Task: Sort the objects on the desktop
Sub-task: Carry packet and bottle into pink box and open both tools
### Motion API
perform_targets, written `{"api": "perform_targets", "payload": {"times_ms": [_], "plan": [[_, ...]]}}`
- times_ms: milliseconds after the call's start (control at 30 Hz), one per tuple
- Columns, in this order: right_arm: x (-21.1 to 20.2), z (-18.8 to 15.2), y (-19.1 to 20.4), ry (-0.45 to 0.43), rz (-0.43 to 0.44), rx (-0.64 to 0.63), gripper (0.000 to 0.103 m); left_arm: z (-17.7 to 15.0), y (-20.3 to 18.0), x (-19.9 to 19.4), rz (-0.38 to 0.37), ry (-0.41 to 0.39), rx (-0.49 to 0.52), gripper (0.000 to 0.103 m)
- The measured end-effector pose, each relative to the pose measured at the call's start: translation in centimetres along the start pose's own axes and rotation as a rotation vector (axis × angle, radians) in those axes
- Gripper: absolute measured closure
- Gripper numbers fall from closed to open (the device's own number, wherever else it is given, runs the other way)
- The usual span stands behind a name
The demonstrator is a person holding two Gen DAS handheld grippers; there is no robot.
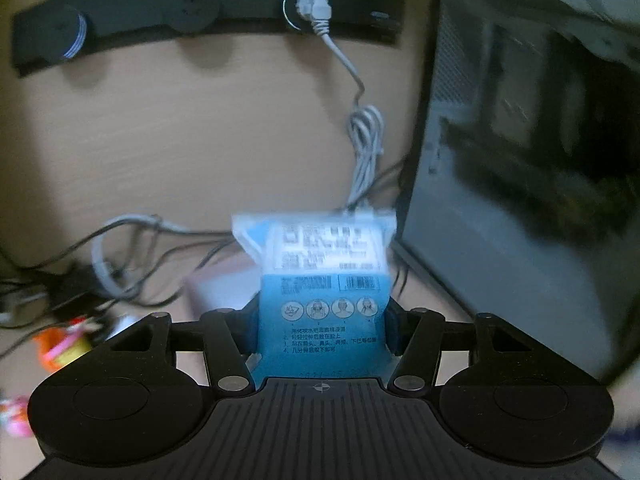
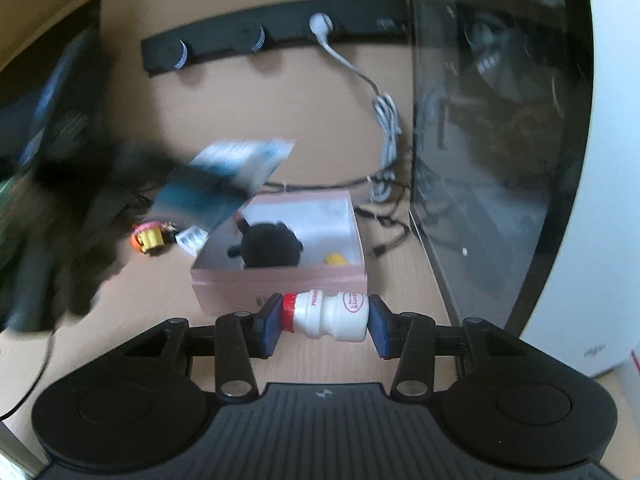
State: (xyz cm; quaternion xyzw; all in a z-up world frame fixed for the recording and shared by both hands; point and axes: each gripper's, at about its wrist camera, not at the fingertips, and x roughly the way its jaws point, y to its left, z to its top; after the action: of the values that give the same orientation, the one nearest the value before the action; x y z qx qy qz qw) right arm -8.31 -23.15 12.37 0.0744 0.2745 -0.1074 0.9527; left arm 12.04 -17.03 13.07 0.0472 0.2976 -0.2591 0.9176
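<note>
My left gripper (image 1: 320, 330) is shut on a blue and white printed packet (image 1: 324, 304), which stands upright between the pads, clear of the desk. In the right wrist view the same packet (image 2: 224, 176) shows as a tilted blur in the air, above the left rear corner of a pink box (image 2: 280, 284). My right gripper (image 2: 324, 322) is shut on a small white bottle with a red cap (image 2: 332, 316). The bottle lies sideways between the blue pads, just in front of the box. Inside the box lie a black round object (image 2: 272, 246) and a yellow piece (image 2: 336, 259).
An orange and yellow toy (image 2: 148, 236) and a white tag (image 2: 192, 240) lie left of the box. A black power strip (image 1: 200, 12) runs along the back wall with a white cable (image 1: 366, 140) hanging from it. A glass-sided computer case (image 2: 480, 140) fills the right side.
</note>
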Motion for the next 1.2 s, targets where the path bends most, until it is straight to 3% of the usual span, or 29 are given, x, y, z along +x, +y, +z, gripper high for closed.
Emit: {"api": "perform_targets", "payload": {"times_ms": [167, 400, 567, 667, 900, 1033, 1200], "plan": [[1.0, -0.8, 0.2, 0.042, -0.044, 0.022, 0.059, -0.6, 0.3, 1.0, -0.037, 0.021, -0.015, 0.010], [2.7, -0.7, -0.5, 0.073, -0.051, 0.060, 0.059, -7.0, 3.5, -2.5, 0.055, 0.114, -0.020, 0.009], [4.5, 1.3, 0.0, 0.075, 0.019, 0.059, 0.059, -11.5, 6.3, -6.1, 0.139, 0.168, -0.034, 0.007], [6.0, 3.8, 1.0, 0.054, 0.063, 0.033, 0.059, -13.0, 9.0, -7.8, 0.210, 0.180, -0.126, 0.007], [11.1, 10.7, 4.5, -0.004, 0.114, -0.017, 0.059, -14.3, 14.9, -13.8, 0.419, 0.122, -0.309, 0.006], [14.7, 14.0, 5.1, -0.039, 0.111, 0.010, 0.046, -15.5, 16.1, -16.4, 0.485, 0.118, -0.360, 0.005], [14.3, 14.6, 4.6, -0.078, 0.131, 0.082, 0.028, -17.8, 16.0, -17.6, 0.501, 0.149, -0.405, 0.003]]}}
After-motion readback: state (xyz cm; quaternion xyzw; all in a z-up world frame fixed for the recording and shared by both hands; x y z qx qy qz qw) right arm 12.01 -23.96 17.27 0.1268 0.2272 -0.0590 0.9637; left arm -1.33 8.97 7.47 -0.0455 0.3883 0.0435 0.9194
